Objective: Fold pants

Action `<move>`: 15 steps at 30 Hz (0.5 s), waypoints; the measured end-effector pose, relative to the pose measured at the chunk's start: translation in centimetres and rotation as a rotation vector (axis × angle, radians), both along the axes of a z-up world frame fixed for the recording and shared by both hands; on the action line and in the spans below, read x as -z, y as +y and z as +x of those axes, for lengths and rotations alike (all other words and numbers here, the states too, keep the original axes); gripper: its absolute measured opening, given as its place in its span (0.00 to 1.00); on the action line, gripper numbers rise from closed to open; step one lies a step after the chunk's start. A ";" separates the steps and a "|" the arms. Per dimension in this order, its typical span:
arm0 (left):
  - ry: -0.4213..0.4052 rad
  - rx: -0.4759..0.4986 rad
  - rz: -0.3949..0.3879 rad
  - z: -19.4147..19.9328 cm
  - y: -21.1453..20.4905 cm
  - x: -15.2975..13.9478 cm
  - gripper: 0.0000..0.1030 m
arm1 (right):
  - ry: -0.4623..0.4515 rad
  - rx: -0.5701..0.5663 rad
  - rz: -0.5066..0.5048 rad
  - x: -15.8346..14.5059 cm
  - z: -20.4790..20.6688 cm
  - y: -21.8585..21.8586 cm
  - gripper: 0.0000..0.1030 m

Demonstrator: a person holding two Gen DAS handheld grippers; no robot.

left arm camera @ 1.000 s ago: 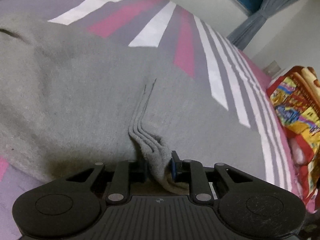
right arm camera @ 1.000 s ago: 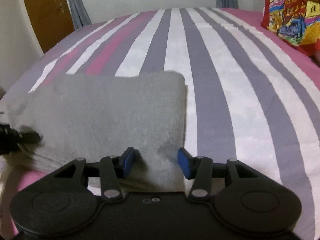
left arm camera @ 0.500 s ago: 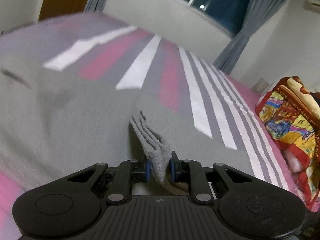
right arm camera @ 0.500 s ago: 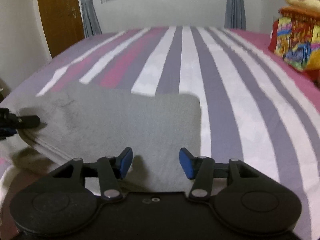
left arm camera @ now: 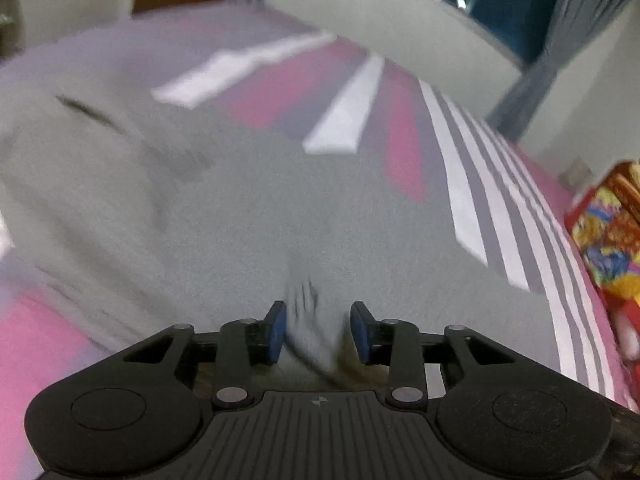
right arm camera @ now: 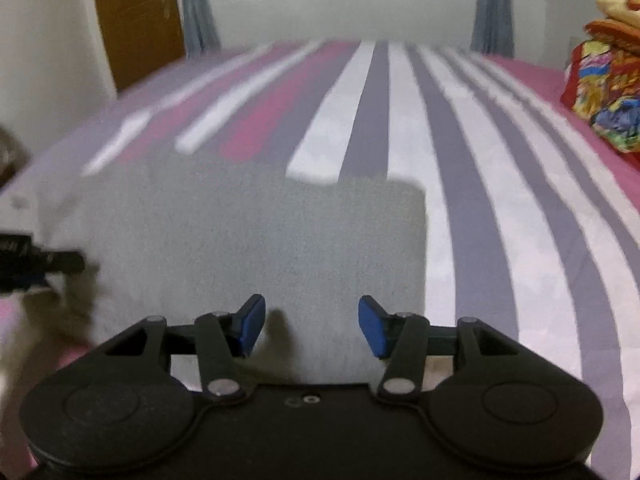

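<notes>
The left tool point(left arm camera: 318, 332) has spread apart, releasing the pants point(left arm camera: 248, 216) edge.

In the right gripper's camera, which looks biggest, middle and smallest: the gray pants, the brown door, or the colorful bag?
1. gray pants, though they lie nearest the camera.
2. brown door.
3. colorful bag, cut off by the frame edge, so close to the door.

Pants point(right arm camera: 256, 240): grey matt fleecy cloth. Bedsheet point(right arm camera: 480, 200): smooth striped cloth. Door point(right arm camera: 136, 16): brown wood.
</notes>
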State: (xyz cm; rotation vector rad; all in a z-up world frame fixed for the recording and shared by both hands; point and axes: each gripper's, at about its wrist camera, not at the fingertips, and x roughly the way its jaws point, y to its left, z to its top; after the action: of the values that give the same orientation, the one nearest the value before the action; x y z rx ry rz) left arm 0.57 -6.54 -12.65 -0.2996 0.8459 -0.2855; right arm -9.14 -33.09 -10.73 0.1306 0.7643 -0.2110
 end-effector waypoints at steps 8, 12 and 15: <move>0.093 0.057 0.065 0.9 -0.2 2.2 0.34 | 0.090 -0.041 -0.023 2.0 1.0 1.7 0.58; 0.115 0.014 0.000 0.7 0.9 1.4 0.34 | 0.038 -0.052 0.001 0.4 0.6 2.3 0.59; 0.109 -0.011 0.013 0.0 2.1 0.7 0.34 | 0.037 -0.073 0.023 0.2 0.7 3.3 0.59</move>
State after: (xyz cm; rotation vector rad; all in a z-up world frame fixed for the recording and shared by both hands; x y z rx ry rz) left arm 0.57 -4.40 -13.40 -0.3092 0.9526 -0.2552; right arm -8.41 -29.78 -10.96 0.1204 0.8073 -0.1357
